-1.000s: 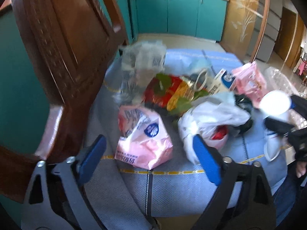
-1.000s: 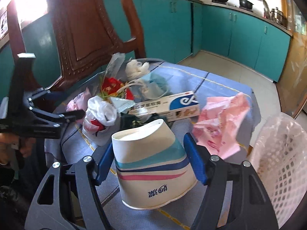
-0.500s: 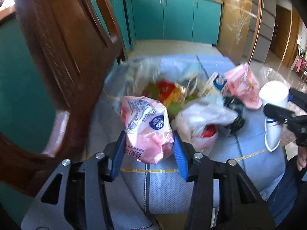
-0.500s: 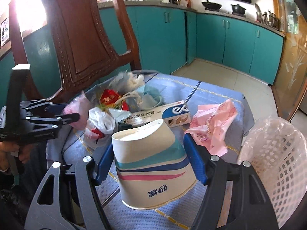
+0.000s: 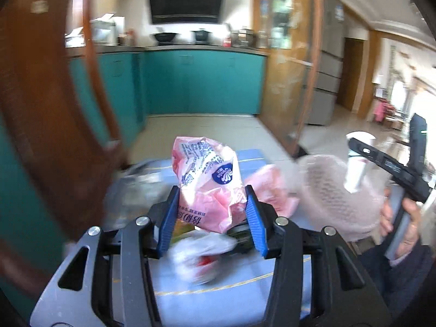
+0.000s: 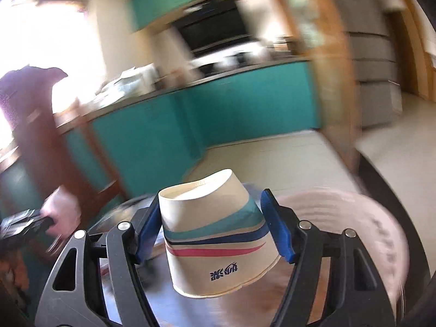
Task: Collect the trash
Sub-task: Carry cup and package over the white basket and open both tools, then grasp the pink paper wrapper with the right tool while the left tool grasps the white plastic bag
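1. The left gripper (image 5: 209,218) clamps a pink wrapper (image 5: 208,182) above the blurred trash on the blue table (image 5: 218,299).
2. The right gripper (image 6: 214,229) grips an upturned paper cup (image 6: 215,234).
3. A pale basket (image 5: 335,196) sits to the right; its contents are too blurred to tell.

The crinkly pink plastic bag (image 5: 208,182) looks shiny. The striped white paper cup (image 6: 215,234) looks smooth and matt. The dark brown wooden chair (image 5: 46,103) is glossy.

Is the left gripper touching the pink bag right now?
Touching. In the left wrist view, both blue pads of the left gripper press against the sides of the crumpled pink bag, holding it up above the table.
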